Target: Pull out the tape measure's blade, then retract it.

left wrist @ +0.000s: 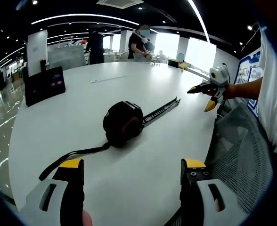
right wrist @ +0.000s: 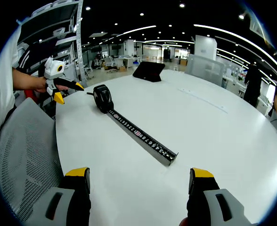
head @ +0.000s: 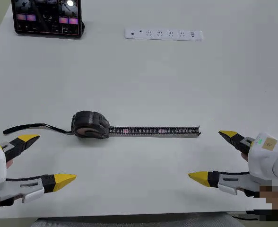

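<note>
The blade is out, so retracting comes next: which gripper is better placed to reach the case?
Probably left: the left gripper lies nearer the case, open; the right gripper sits beyond the blade tip.

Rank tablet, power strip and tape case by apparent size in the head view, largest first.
1. Tablet, though cropped by the frame's top.
2-3. Unsure: power strip is longer, tape case bulkier and nearer the camera.

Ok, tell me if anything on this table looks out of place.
One thing: the tape measure's blade lies extended flat on the table, unheld, with the left gripper and right gripper open, clear of it. Nothing looks damaged or spilled.
</note>
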Motion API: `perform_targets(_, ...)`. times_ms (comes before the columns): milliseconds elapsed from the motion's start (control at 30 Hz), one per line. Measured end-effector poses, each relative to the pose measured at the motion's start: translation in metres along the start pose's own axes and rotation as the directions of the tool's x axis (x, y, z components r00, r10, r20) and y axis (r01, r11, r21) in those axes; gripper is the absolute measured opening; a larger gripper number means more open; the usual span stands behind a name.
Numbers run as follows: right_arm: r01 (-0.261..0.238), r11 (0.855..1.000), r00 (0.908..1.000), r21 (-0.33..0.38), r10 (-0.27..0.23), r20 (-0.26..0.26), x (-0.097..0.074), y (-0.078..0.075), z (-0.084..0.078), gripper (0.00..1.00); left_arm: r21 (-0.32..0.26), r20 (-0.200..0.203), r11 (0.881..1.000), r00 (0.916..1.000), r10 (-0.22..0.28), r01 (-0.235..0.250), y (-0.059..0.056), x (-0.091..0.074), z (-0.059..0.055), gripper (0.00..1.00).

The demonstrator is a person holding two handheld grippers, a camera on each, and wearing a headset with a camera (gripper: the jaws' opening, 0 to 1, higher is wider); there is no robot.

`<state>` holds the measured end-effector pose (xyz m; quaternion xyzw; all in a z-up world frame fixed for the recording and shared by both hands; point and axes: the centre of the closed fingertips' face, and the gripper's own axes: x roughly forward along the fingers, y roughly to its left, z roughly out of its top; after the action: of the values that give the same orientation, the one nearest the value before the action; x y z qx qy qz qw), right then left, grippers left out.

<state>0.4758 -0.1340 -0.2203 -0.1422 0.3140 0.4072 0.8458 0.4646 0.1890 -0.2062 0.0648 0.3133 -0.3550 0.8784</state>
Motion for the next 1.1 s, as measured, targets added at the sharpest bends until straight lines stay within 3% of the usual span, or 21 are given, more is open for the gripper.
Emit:
perform_targets(567,-0.003,0.999,1.0000,0.038,0.003,-0.005,-0.001,0.012,-0.013,0.89,-0.029,-0.027,1.000,0.9996,0.003,-0.004,-0.008,-0.007,-0.020,0.83)
perform_targets(1100,-0.002,0.999,1.0000,0.045,0.002,-0.009,-0.004,0.012,-0.015,0.90,-0.030,-0.026,1.000,0.9996,-0.009,0.008,-0.013,-0.004,-0.018,0.83)
